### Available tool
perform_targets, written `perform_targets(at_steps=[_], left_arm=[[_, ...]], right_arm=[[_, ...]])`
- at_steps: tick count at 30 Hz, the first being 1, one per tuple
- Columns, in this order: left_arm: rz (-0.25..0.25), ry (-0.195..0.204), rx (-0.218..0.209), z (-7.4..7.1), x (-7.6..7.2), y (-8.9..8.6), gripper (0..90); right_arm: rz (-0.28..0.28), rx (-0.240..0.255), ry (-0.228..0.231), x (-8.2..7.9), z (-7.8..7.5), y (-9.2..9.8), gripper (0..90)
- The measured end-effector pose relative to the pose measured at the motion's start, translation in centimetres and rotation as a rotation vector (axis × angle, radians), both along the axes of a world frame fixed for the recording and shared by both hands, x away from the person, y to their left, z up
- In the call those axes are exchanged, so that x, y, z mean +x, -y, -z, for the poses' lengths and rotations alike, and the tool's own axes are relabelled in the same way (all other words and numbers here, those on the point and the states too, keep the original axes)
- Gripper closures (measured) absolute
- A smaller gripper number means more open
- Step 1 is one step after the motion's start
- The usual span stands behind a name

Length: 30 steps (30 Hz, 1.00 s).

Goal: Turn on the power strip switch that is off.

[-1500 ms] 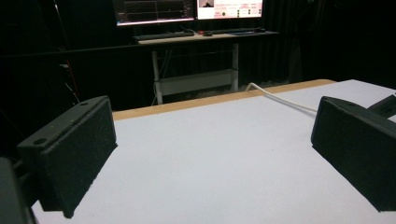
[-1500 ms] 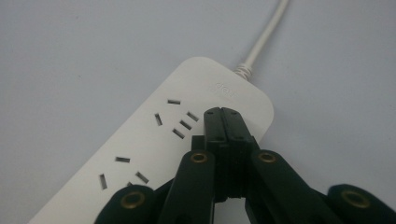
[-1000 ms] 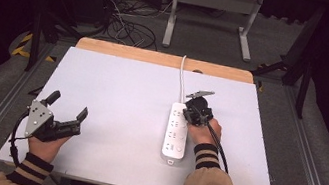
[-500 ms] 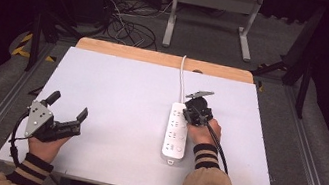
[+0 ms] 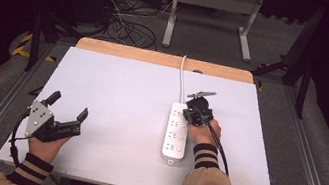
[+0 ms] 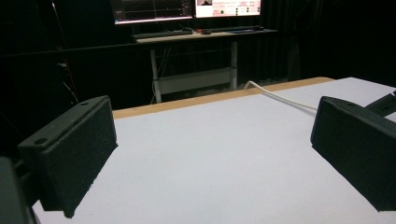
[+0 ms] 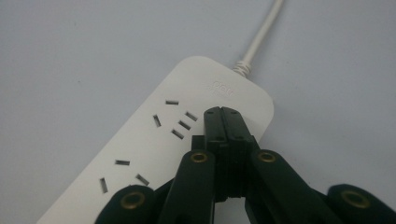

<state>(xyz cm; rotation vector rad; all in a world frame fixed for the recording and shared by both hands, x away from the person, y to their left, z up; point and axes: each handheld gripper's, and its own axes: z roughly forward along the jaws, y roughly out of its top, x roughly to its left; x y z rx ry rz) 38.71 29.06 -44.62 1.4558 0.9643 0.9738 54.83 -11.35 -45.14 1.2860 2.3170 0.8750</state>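
Power strip (image 5: pixel 174 135): white, smooth plastic, long rounded-corner bar with rows of slot sockets; lies flat on the right half of the table (image 5: pixel 121 95), its white round cable (image 5: pixel 181 77) running to the far wooden edge.

Table: matte white top, pale wood strip along the far side.

Right gripper (image 7: pixel 223 114): black, jaws clenched together with nothing between them, tips pointing down over the strip's cable end, beside the socket slots; whether they touch the casing is hard to tell. Hand behind it, striped cuff.

Left gripper (image 5: pixel 67 114): black jaws with flat, grainy rectangular pads, spread wide, released, resting low at the table's near-left corner, well apart from the strip.
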Motion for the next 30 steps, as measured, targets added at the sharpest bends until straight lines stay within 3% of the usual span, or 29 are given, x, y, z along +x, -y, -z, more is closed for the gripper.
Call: perform_targets(at_steps=[9,30], left_arm=[[-0.001,0.002,-0.007,-0.02,-0.13,-0.03,0.8],[-0.003,-0.004,-0.001,0.01,-0.11,-0.05,1.0]], right_arm=[[0.009,-0.013,0.022,-0.26,0.11,-0.21,90.0],[0.016,-0.01,0.025,-0.35,0.13,-0.25,90.0]])
